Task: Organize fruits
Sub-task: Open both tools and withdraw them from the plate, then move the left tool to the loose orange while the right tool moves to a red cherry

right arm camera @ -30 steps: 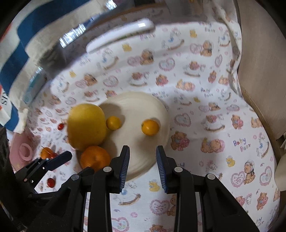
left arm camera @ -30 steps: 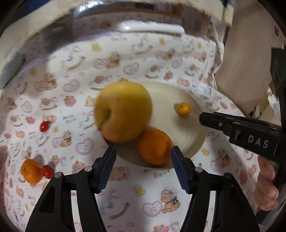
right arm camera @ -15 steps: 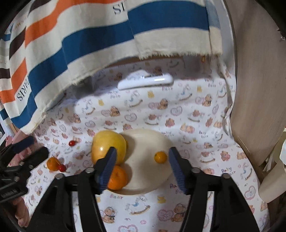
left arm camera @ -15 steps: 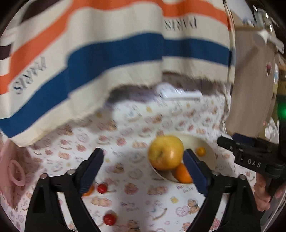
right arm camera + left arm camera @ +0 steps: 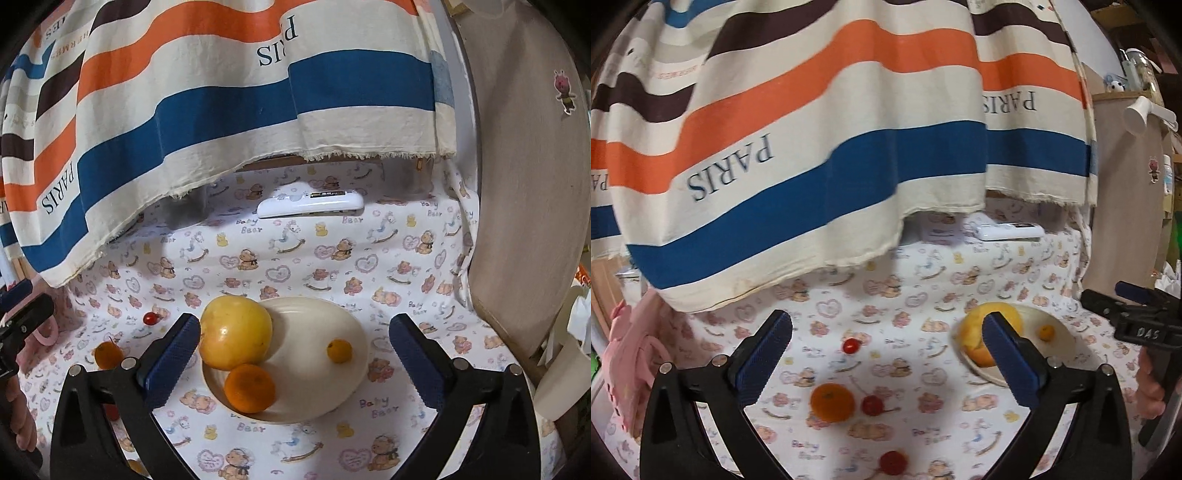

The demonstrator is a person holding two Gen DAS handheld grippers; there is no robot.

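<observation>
A cream plate point(image 5: 314, 325) on the bear-print cloth holds a big yellow apple point(image 5: 236, 332), an orange point(image 5: 250, 387) and a small yellow citrus point(image 5: 339, 350). My right gripper point(image 5: 295, 325) hangs back from the plate, its jaws opening wide, and its pads touch nothing. A second orange point(image 5: 833, 402) lies loose on the cloth with three cherry tomatoes point(image 5: 851, 346) point(image 5: 872, 405) point(image 5: 893, 461) around it. Above them my left gripper point(image 5: 886, 325) is also opening, with nothing gripped. Its right finger hides part of the apple point(image 5: 971, 328).
A striped cloth point(image 5: 184, 92) hangs low over the back of the table. Under its hem lies a white remote point(image 5: 310, 203). On the right a wooden panel point(image 5: 524, 184) walls off the table, with a white cup point(image 5: 569, 365) beside it. Pink fabric point(image 5: 631, 347) lies at the left.
Both grippers opened from nearly shut to wide and drew back and up from the plate. The left view swung left, bringing the loose orange and tomatoes between its fingers.
</observation>
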